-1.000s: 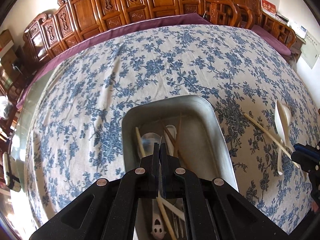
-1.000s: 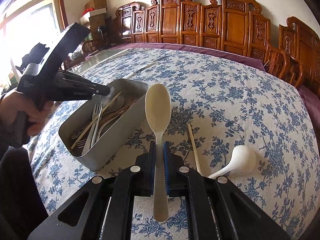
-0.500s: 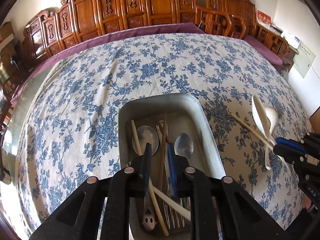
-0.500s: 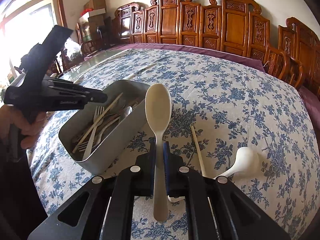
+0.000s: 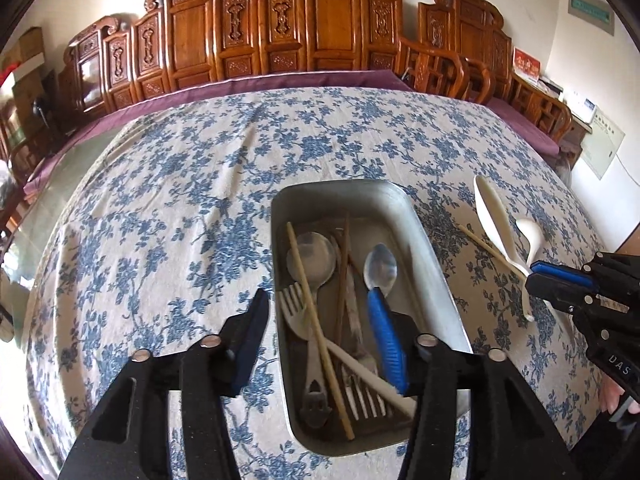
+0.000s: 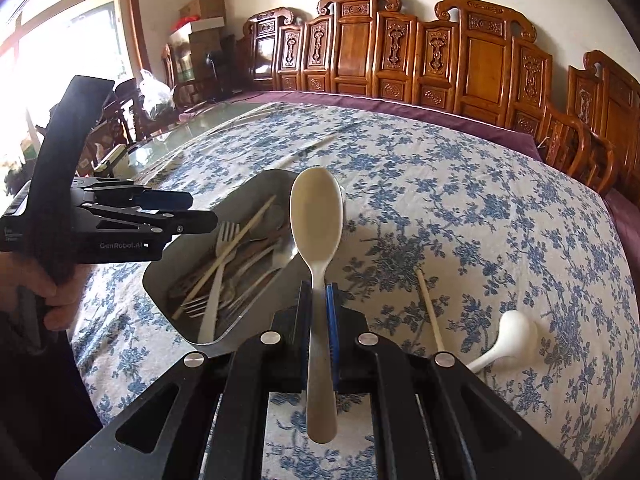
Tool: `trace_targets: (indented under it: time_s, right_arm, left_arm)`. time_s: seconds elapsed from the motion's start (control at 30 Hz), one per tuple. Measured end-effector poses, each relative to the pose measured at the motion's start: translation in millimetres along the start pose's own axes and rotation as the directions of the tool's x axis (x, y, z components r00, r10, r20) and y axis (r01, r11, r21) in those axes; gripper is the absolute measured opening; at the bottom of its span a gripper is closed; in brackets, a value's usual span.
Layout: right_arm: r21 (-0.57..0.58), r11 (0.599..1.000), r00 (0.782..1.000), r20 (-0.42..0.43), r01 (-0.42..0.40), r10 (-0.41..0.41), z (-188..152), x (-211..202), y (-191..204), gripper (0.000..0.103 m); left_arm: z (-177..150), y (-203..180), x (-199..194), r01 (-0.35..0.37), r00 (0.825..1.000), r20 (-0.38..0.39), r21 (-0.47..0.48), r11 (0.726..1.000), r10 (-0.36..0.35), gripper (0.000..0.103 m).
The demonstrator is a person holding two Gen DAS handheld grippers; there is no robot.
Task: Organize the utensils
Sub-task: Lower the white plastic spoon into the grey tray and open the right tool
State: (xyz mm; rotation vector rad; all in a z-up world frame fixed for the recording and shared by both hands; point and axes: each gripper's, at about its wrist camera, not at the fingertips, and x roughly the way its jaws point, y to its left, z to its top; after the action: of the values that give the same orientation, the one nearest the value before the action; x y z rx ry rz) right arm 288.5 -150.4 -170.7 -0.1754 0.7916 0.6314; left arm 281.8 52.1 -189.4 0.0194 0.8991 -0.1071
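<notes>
A metal tray (image 5: 428, 240) on the flowered tablecloth holds spoons, forks and chopsticks; it also shows in the right wrist view (image 6: 160, 284). My left gripper (image 5: 320, 308) is open and empty above the tray's near end. My right gripper (image 6: 319, 300) is shut on the handle of a cream plastic spoon (image 6: 316, 216), held just right of the tray above the cloth; this spoon also shows in the left wrist view (image 5: 494, 216). A single chopstick (image 6: 429, 304) and a white ladle spoon (image 6: 512, 336) lie on the cloth to the right.
The round table carries a blue flowered cloth (image 5: 180, 184) over a purple one. Carved wooden chairs (image 5: 320, 32) ring its far side. Boxes (image 6: 200, 24) stand by a window at the far left. The left gripper's body (image 6: 100, 224) hangs over the tray's left side.
My left gripper opened wide and drew back from the tray, leaving a metal spoon in it. My right gripper moved the cream spoon slightly closer to the tray.
</notes>
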Motion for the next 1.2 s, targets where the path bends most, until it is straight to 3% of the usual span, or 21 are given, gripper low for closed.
trace_targets:
  time_s: [0.03,0.1,0.17,0.23,0.83,1.2]
  right_arm:
    - [-0.001,1.0,1.0,-0.001,-0.002,0.002,0,1,1,0.009]
    - [-0.006,1.0,1.0,-0.004,-0.006,0.006,1,4,6,0.009]
    - [-0.009,1.0,1.0,-0.006,-0.009,0.009,3,6,9,0.009]
    - [-0.008,1.0,1.0,-0.007,-0.015,0.015,5,8,13,0.009]
    - [0.012,0.999,0.999,-0.017,-0.045,0.045,36,42,47,0.009]
    - [0.052,0.999,0.998,-0.061,0.01,-0.007,53,91,59,0.009]
  left_arm:
    - [0,3,-2,0.007,1.0,0.005,-0.014,1.0,-0.007,0.066]
    - [0,6,-5,0.022,1.0,0.016,-0.027,0.999,-0.021,0.073]
    - [1,9,-9,0.019,0.999,0.032,-0.035,0.999,-0.018,0.086]
    - [1,12,-12,0.017,0.999,0.047,-0.038,0.999,-0.015,0.091]
    - [0,67,-14,-0.051,0.996,0.063,-0.109,0.993,0.058,0.091]
    - [-1,87,-11,-0.07,0.996,0.053,-0.135,0.988,0.077,0.091]
